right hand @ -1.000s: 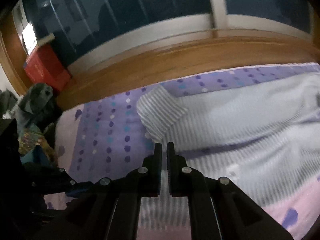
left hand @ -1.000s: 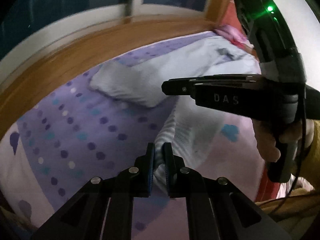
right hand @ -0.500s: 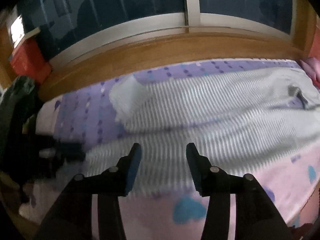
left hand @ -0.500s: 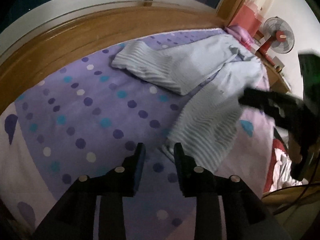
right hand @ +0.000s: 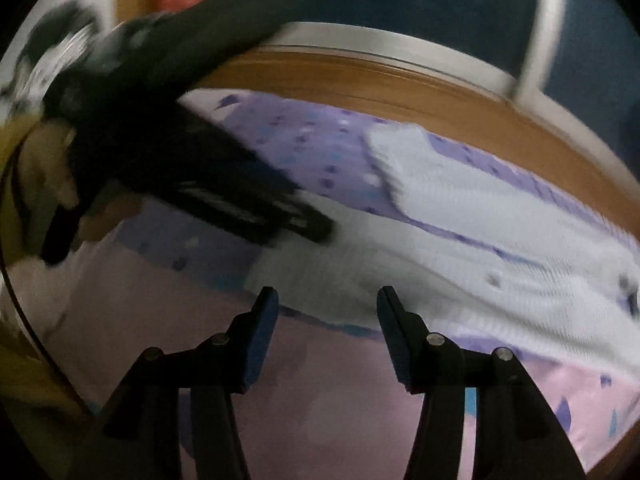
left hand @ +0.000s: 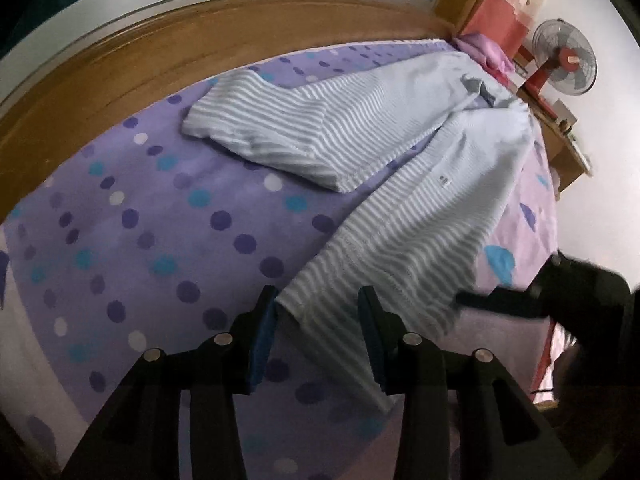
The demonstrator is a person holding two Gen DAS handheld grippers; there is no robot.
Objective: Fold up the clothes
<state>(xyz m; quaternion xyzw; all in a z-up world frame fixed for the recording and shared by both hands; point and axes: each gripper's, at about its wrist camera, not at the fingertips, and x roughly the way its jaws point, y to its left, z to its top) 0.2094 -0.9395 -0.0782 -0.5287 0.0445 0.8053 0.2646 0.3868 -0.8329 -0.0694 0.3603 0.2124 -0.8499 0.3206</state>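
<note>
Left gripper (left hand: 318,332): matte black angular two-finger tool, triangular cut-outs in finger arms, four round silver screw heads across linkage, blue ribbed pads on inner faces.

Right gripper (right hand: 326,334): same black build, same four silver screws, blue ribbed pads.

Seen from the right wrist camera, left gripper's long black boxy body blurred, faint pale lettering on side; person's hand (right hand: 48,168) on black handle, mustard-yellow sleeve (right hand: 10,160) at wrist, thin black cable alongside.

Pale-blue striped trousers (left hand: 400,184), purple dotted sheet (left hand: 160,220)
</note>
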